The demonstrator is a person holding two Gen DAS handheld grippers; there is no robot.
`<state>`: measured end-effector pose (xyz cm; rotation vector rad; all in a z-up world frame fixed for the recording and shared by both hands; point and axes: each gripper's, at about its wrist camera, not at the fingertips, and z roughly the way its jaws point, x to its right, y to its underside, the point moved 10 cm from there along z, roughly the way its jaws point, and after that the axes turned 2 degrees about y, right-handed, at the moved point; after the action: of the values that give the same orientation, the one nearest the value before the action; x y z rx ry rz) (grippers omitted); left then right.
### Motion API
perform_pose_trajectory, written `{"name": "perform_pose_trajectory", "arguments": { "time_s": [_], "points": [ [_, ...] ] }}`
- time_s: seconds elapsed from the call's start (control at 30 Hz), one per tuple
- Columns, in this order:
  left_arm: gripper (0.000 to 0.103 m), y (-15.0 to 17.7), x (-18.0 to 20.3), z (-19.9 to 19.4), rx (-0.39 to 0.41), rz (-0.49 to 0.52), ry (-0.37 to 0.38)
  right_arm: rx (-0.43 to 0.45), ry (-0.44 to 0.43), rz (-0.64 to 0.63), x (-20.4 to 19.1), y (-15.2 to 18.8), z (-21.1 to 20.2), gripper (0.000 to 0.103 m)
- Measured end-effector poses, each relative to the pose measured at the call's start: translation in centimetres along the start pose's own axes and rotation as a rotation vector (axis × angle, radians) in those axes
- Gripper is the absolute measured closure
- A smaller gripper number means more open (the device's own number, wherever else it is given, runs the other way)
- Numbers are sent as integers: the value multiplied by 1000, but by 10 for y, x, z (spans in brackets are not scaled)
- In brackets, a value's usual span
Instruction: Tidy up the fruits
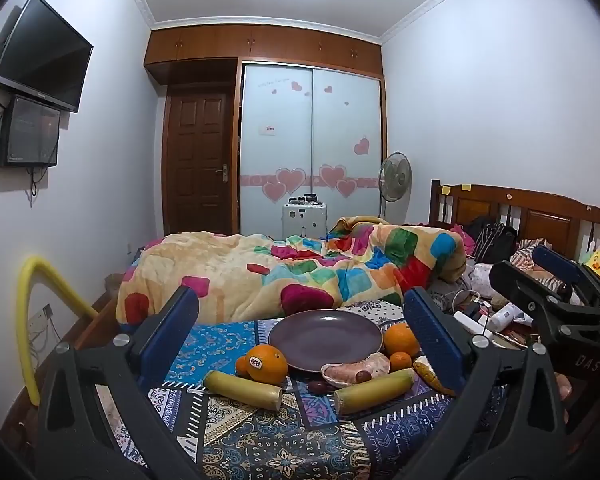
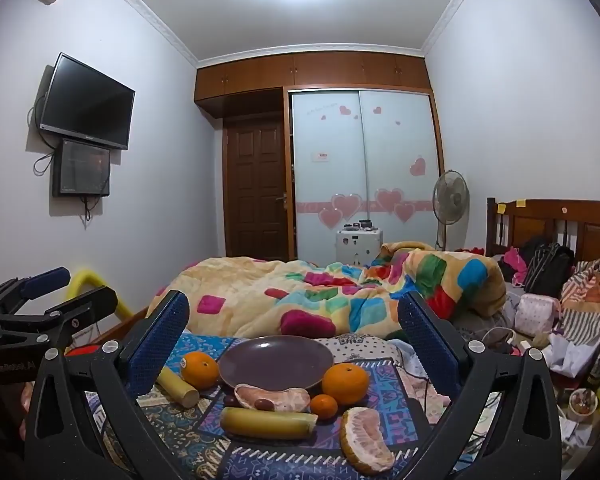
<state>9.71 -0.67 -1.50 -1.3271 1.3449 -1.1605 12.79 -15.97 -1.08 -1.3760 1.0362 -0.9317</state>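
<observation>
Fruit rings the near rim of a round purple plate (image 2: 276,364): glossy oranges (image 2: 345,378), yellow-green sugarcane pieces (image 2: 269,422) and peeled pink pomelo segments (image 2: 367,440), all on a patterned blue cloth (image 1: 292,440). Left gripper (image 1: 300,344) and right gripper (image 2: 294,344) hover released, jaws spread wide and holding nothing.

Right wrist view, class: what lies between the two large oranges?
The purple plate lies between the left orange and right orange, seen in the right wrist view.
</observation>
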Motion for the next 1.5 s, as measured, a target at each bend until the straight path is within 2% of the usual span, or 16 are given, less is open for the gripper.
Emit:
{"name": "perform_pose_trajectory", "arguments": {
  "time_s": [1.5],
  "points": [
    [0,0,-5,-1,4,-6,8,9,-6,-2,-4,-8,-4,0]
  ]
}}
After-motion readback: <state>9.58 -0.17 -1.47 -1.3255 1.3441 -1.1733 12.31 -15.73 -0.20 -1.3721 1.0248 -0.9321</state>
